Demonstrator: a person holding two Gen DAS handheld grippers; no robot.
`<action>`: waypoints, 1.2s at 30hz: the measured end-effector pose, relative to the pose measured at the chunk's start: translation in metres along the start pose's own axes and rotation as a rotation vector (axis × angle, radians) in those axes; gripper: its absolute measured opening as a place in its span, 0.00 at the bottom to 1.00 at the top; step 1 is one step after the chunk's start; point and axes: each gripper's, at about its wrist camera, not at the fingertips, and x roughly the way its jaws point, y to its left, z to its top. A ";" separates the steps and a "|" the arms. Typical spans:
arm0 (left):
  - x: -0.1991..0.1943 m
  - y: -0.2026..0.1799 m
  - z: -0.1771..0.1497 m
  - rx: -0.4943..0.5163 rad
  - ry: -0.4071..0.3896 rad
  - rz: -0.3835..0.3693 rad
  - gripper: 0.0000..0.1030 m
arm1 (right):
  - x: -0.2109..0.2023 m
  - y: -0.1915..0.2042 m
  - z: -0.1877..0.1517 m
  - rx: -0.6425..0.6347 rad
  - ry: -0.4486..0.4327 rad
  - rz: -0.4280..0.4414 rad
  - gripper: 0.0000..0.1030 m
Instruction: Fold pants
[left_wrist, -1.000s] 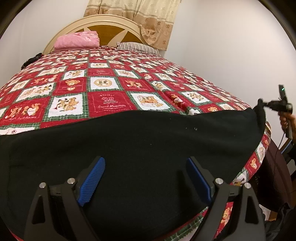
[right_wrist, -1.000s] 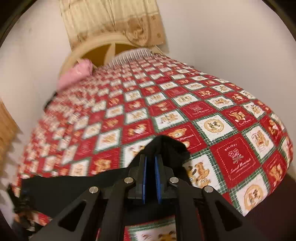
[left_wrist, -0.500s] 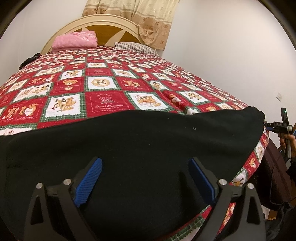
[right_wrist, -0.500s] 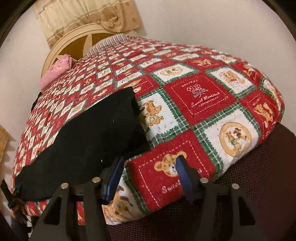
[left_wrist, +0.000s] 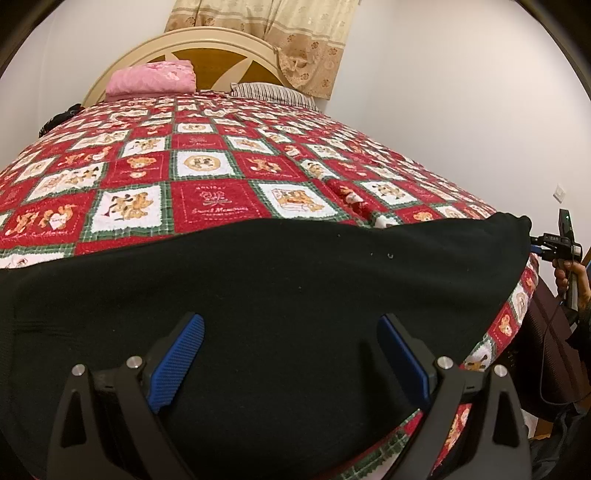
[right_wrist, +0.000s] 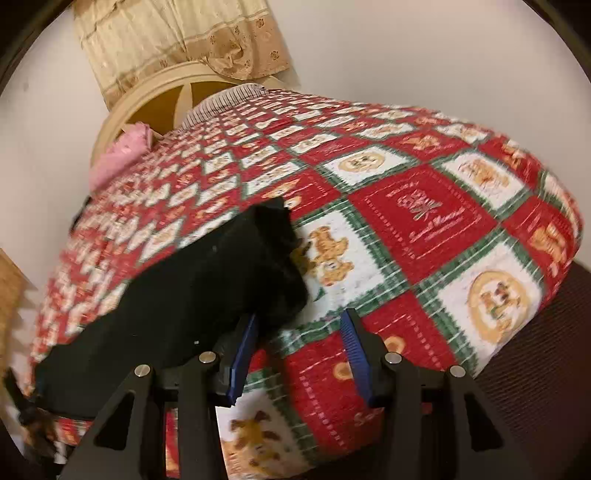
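The black pants lie flat in a long band along the near edge of the bed. My left gripper is open and hovers low over one end of them, holding nothing. In the right wrist view the pants stretch away to the left, their near end bunched slightly. My right gripper is open and empty just off that end, its left blue pad close to the fabric. It also shows small at the far right of the left wrist view.
The bed has a red, white and green teddy-bear quilt. A pink folded cloth and a striped pillow lie by the cream headboard. A dark chair stands by the bed's corner. White walls surround.
My right gripper let go of the pants' end, opened and backed off to the bed's edge. The released end now lies on the quilt. My left gripper stayed open, shifting little.
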 end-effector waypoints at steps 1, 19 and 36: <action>0.000 0.000 0.000 -0.001 -0.001 -0.002 0.94 | -0.002 -0.002 -0.002 0.017 0.003 0.021 0.47; -0.001 0.003 0.000 -0.019 -0.010 -0.009 0.95 | -0.022 0.011 0.004 -0.044 -0.094 -0.091 0.05; -0.003 0.004 0.000 -0.015 -0.009 -0.008 0.96 | -0.050 -0.014 -0.002 -0.023 -0.144 -0.294 0.14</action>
